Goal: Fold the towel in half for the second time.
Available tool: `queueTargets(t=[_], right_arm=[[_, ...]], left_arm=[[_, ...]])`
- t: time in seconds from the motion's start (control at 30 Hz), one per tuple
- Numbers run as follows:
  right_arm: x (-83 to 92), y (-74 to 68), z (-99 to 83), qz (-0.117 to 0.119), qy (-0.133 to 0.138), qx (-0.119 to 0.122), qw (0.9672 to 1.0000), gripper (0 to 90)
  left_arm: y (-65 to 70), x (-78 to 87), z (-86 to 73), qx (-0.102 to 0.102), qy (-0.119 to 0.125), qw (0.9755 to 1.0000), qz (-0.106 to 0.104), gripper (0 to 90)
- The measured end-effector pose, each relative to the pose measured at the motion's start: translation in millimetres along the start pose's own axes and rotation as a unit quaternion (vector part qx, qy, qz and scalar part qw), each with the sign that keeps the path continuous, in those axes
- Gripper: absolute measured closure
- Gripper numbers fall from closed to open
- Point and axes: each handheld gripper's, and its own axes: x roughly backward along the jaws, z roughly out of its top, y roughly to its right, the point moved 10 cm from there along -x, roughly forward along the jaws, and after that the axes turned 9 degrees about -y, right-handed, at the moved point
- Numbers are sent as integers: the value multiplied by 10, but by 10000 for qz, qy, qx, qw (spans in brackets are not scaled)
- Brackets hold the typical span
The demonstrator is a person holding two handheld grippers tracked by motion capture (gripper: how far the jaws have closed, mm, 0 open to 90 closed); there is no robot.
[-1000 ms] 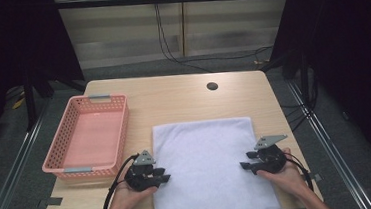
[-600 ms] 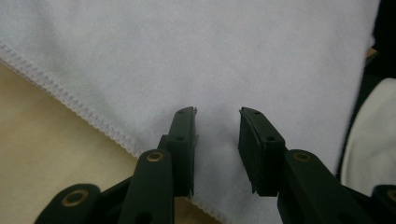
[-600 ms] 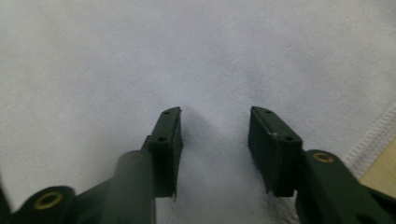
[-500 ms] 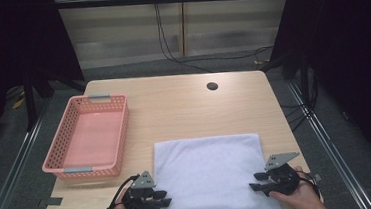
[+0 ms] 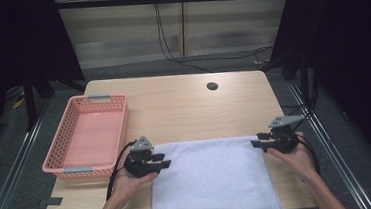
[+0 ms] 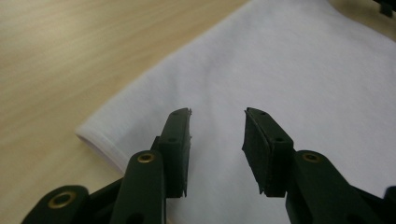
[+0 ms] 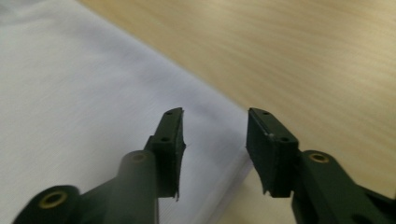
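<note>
Left gripper [image 5: 162, 163]: jaws apart, just been opening, nothing clamped; sits at the cloth's [image 5: 212, 180] far-left corner, at 8 o'clock on the table [image 5: 183, 107]. In its own view the jaws hover over white fabric beside a rolled edge.

Right gripper [image 5: 255, 142]: jaws apart, just been opening, nothing between them; at the cloth's far-right corner, 4 o'clock on the table (the pads straddle the cloth's edge in its own view).

Cloth: white, folded, flat at 6 o'clock, overhanging the near edge.

Basket [image 5: 66, 144]: pink, at 9 o'clock, just beside the left gripper.
</note>
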Motion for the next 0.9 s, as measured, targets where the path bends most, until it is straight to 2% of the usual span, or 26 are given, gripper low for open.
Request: queueTargets(t=[0.03,0.07,0.13,0.17,0.2,0.23,0.27,0.33,0.37,0.4,0.43,0.47,0.5,0.6,0.63,0.7,0.73,0.8,0.83,0.9], right_arm=[[-61,54,28,3,-32,-41,10000,490],[-121,107,45,-32,-35,-109,9999,457],[-243,175,21,56,-179,-221,9996,440],[-282,198,-11,82,-310,-233,9992,426],[-303,204,-27,127,-322,-310,9989,432],[-315,206,-40,192,-320,-320,9988,448],[-327,194,-54,256,-324,-272,9988,471],[-342,172,-84,281,-361,-225,9987,504],[-340,161,-85,304,-335,-224,9987,554],[-339,143,-86,361,-346,-178,9986,582],[-338,145,-88,302,-373,-162,9987,613],[-340,144,-84,302,-361,-176,9987,677],[-333,138,-95,345,-397,-209,9984,732],[-334,145,-103,502,-330,-276,9978,828],[-333,156,-100,482,-314,-277,9980,837],[-329,156,-104,472,-333,-280,9979,846],[-331,157,-103,452,-331,-275,9981,847],[-330,156,-103,449,-333,-268,9981,847],[-330,155,-104,449,-332,-269,9981,846],[-329,153,-104,453,-329,-264,9981,845]], left_arm=[[-67,-25,32,54,-6,10000,27,602],[-140,-43,65,153,39,9998,141,597],[-224,-65,102,288,110,9994,150,574],[-258,-85,97,343,42,9992,200,551],[-289,-101,80,330,-66,9989,321,505],[-302,-117,67,304,-108,9988,382,460],[-312,-126,52,263,-124,9990,339,449],[-358,-154,25,388,-137,9986,337,431],[-382,-162,11,440,-150,9983,362,411],[-382,-166,8,502,-91,9983,284,397],[-398,-166,2,542,-55,9979,362,391],[-415,-170,-11,528,-100,9975,453,386],[-413,-175,-9,538,-82,9978,387,371],[-427,-170,0,500,-40,9980,394,353],[-453,-170,-10,466,-66,9980,431,351],[-496,-190,-36,541,-108,9972,496,346],[-513,-207,-58,506,-181,9968,597,348],[-480,-218,-47,449,-142,9974,541,356],[-467,-221,-30,416,-127,9971,619,358],[-471,-233,-23,352,-123,9972,643,347]])
